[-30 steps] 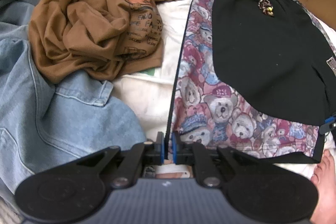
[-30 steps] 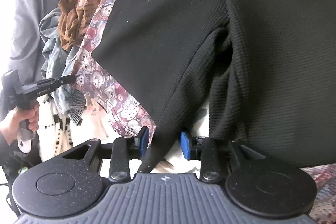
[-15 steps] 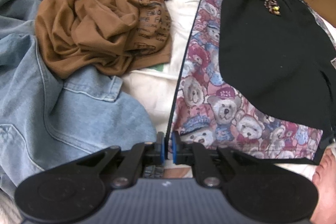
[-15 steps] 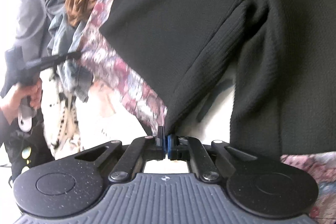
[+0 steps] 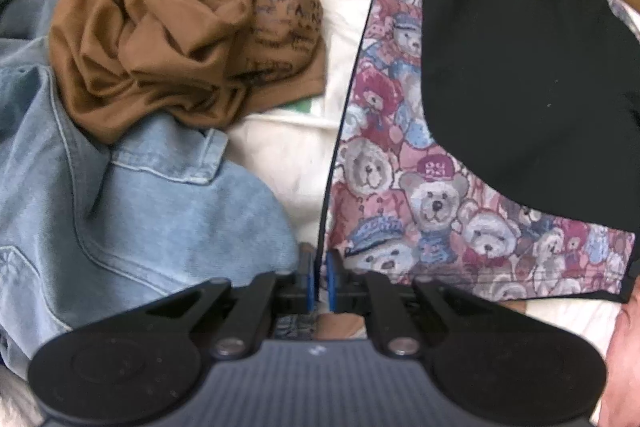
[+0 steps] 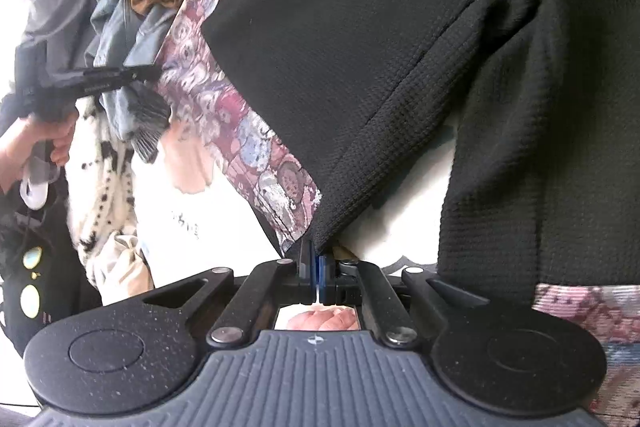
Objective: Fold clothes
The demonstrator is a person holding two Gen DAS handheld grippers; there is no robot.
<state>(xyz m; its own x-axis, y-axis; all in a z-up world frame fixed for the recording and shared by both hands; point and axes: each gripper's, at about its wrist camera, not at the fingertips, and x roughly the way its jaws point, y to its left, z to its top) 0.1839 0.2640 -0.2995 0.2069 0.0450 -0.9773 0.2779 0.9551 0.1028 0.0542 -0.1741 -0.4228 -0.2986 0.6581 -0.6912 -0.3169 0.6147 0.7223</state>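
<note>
Right gripper [image 6: 316,269] clamped on the hem corner of the black waffle-knit garment [image 6: 400,47], jaws having just closed on that cloth. Left gripper [image 5: 319,277] pinched onto the dark-piped edge of the teddy-bear print fabric [image 5: 384,163] beneath it. Both lie on a white sheet [image 5: 280,155]. Faded blue denim [image 5: 120,211] lies to the left, with a crumpled brown printed T-shirt [image 5: 180,27] above it.

The left gripper [image 5: 319,277] points steeply down, jaws nearly together. The right gripper [image 6: 316,273] slants downward, jaws clamped tight.
</note>
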